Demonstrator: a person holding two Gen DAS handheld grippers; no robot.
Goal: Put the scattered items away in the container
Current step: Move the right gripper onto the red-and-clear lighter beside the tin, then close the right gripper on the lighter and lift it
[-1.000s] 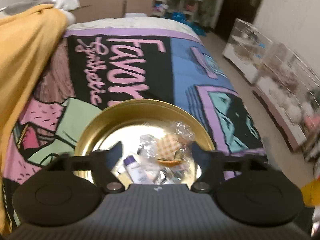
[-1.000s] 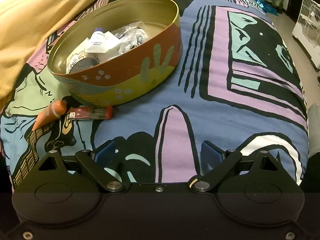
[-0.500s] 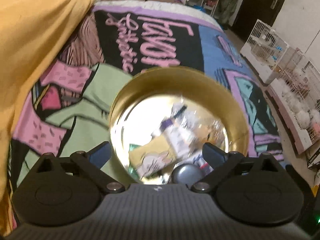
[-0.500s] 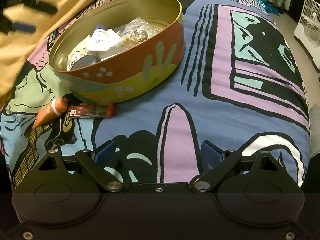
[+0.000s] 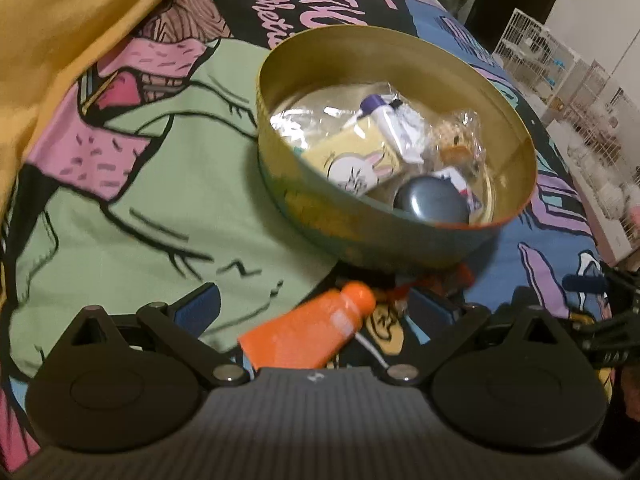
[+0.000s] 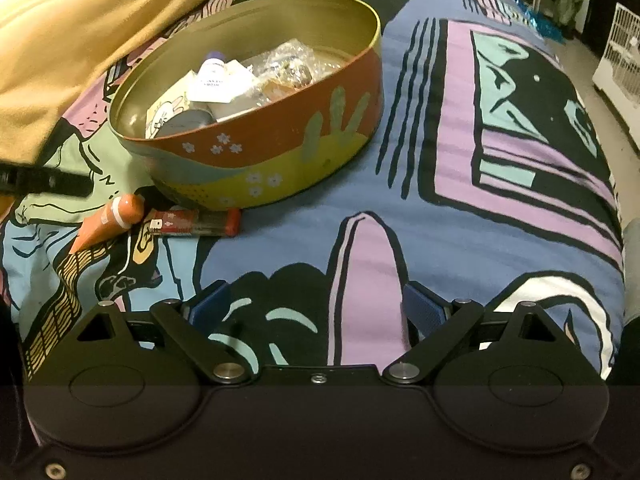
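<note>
The left gripper [image 5: 314, 308], jaws spread wide and empty, is lowered over the orange tube [image 5: 308, 330], lying at the tin's [image 5: 400, 236] seven o'clock. Closing on it is judged next. The right gripper [image 6: 316, 312] is held open.

the orange tube [image 5: 308, 334] is smeared by blur in the left wrist view, and its flat end is hidden behind the gripper body. the red stick [image 6: 196, 223] is sharp in the right wrist view, but its print is too small to read — in the left wrist view only red scraps of it show under the round tin [image 5: 360, 232]. the lettering on the white bottle [image 6: 212, 80] inside the tin cannot be read either. the yellow cloth [image 6: 80, 32] runs off the top and left edges. the left gripper [image 6: 44, 180] shows in the right wrist view only as a dark blurred bar, cut by the left edge.
</note>
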